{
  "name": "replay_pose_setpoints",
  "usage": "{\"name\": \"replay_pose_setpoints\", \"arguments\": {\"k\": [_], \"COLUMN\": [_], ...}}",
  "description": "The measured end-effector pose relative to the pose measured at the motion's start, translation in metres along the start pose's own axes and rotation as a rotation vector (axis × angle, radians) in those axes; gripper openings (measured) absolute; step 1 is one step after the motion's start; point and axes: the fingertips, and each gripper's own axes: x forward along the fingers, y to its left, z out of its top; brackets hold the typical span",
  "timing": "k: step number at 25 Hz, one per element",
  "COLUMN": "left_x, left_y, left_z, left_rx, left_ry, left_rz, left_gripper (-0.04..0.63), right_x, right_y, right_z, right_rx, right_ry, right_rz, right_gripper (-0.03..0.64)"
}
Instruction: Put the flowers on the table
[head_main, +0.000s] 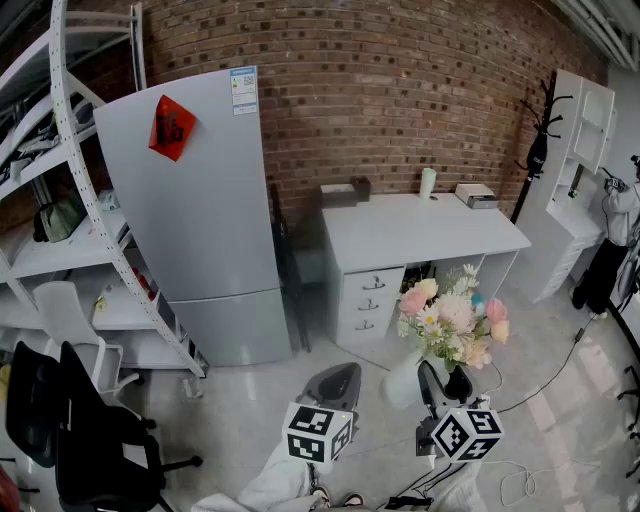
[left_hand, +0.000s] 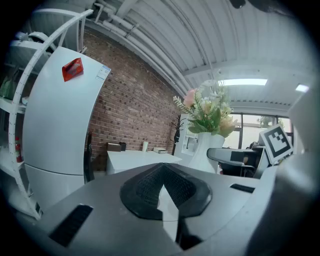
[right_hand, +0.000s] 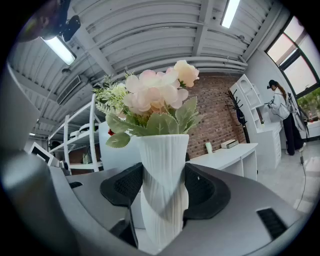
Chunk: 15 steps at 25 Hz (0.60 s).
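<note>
A bunch of pink, white and cream flowers (head_main: 452, 318) stands in a white ribbed vase (head_main: 403, 381), held up above the floor in front of the white table (head_main: 420, 232). My right gripper (head_main: 440, 386) is shut on the vase; in the right gripper view both dark pads (right_hand: 125, 186) press on the vase (right_hand: 162, 200) below the flowers (right_hand: 150, 97). To its left my left gripper (head_main: 335, 382) is shut with nothing in it, its jaws (left_hand: 161, 167) pointing toward the table (left_hand: 135, 157). The left gripper view also shows the flowers (left_hand: 207, 107) at the right.
A grey fridge (head_main: 195, 210) stands left of the table against the brick wall, with white shelving (head_main: 60, 200) beyond it. A black chair (head_main: 70, 430) is at the lower left. Two boxes and a cup (head_main: 428, 182) sit at the table's back edge. A person (head_main: 612, 235) stands far right; a cable (head_main: 560, 360) crosses the floor.
</note>
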Motion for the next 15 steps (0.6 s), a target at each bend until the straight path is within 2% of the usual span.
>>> {"name": "replay_pose_setpoints", "arguments": {"k": [15], "left_x": [0.008], "left_y": [0.021], "left_z": [-0.002], "left_rx": [-0.007], "left_ry": [0.015], "left_rz": [-0.013], "left_gripper": [0.006], "right_x": [0.021], "right_y": [0.008], "right_z": [-0.007], "right_rx": [0.014], "right_ry": [0.034], "right_rz": [-0.009], "right_gripper": [0.262]}}
